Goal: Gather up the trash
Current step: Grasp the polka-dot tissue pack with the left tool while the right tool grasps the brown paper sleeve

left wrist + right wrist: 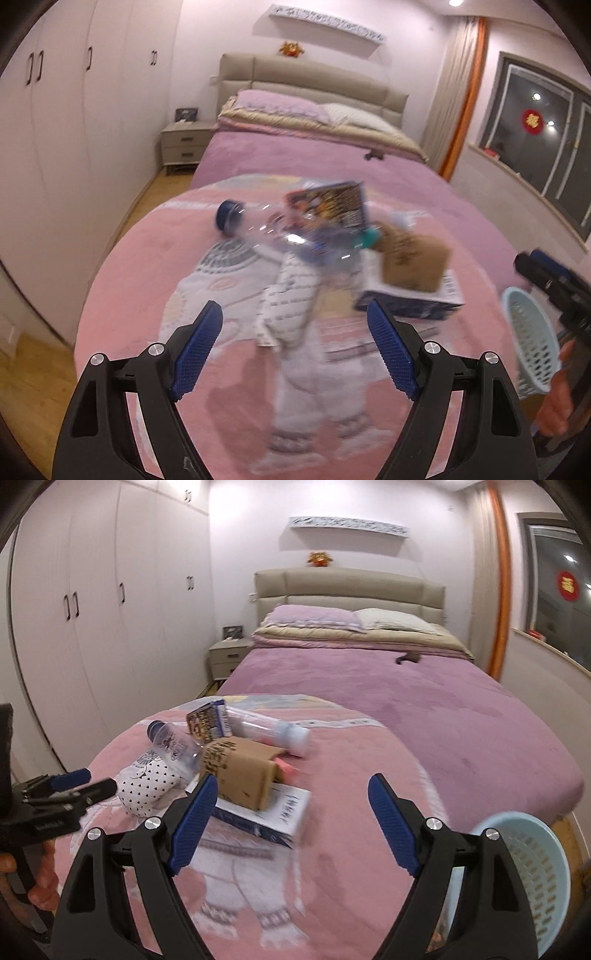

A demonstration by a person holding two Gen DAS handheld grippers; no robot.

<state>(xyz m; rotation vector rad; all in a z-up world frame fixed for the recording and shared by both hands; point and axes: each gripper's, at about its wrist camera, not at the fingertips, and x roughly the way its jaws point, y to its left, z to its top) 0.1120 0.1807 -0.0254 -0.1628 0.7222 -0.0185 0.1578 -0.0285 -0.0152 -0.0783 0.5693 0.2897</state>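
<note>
Left wrist view: both tongs [295, 350] [291, 823] gape empty, angled down over the trash pile [236, 760].

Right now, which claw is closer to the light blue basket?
Right. The light blue basket sits just beside the open right claw, at the bed's edge. The open left claw hangs over the pink blanket, farther away, with the right claw between it and the basket.
</note>
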